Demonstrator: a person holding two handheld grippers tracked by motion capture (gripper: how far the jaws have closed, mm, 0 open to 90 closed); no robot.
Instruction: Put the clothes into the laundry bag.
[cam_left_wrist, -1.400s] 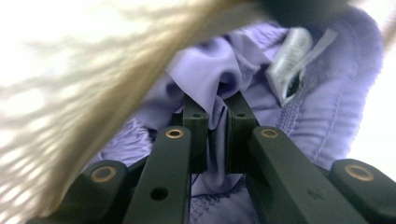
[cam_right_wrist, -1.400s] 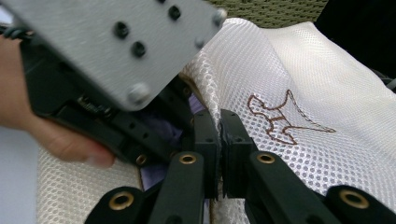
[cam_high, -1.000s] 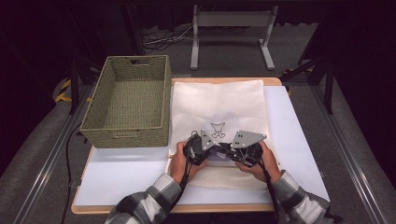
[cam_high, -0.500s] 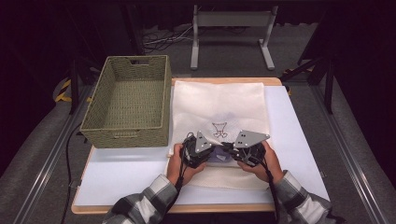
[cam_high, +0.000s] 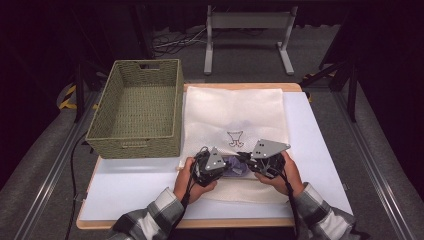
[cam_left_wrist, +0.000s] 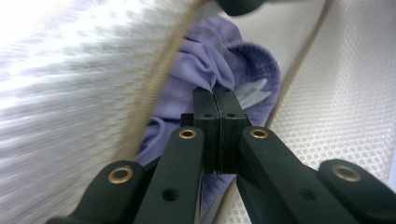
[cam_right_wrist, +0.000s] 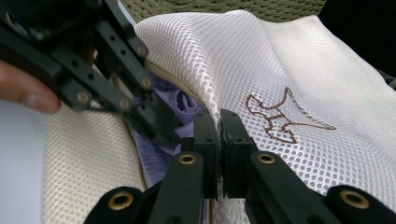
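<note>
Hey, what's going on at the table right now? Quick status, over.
Left gripper just closed on purple cloth at the bag's mouth. Right gripper shut on mesh bag edge, holding it open. Basket alongside, nothing blocking.

The mesh bag (cam_right_wrist: 299, 70) is cream netted cloth, matt and honeycombed, with a brown stitched emblem (cam_right_wrist: 280, 116). The purple garment (cam_left_wrist: 196, 60) inside it is soft, smooth knit fabric (slightly sheeny at the folds). The basket (cam_high: 135, 107) is woven olive fibre, rough. The worktop (cam_high: 130, 185) carries a smooth, matt white sheet over pale wood edging.
</note>
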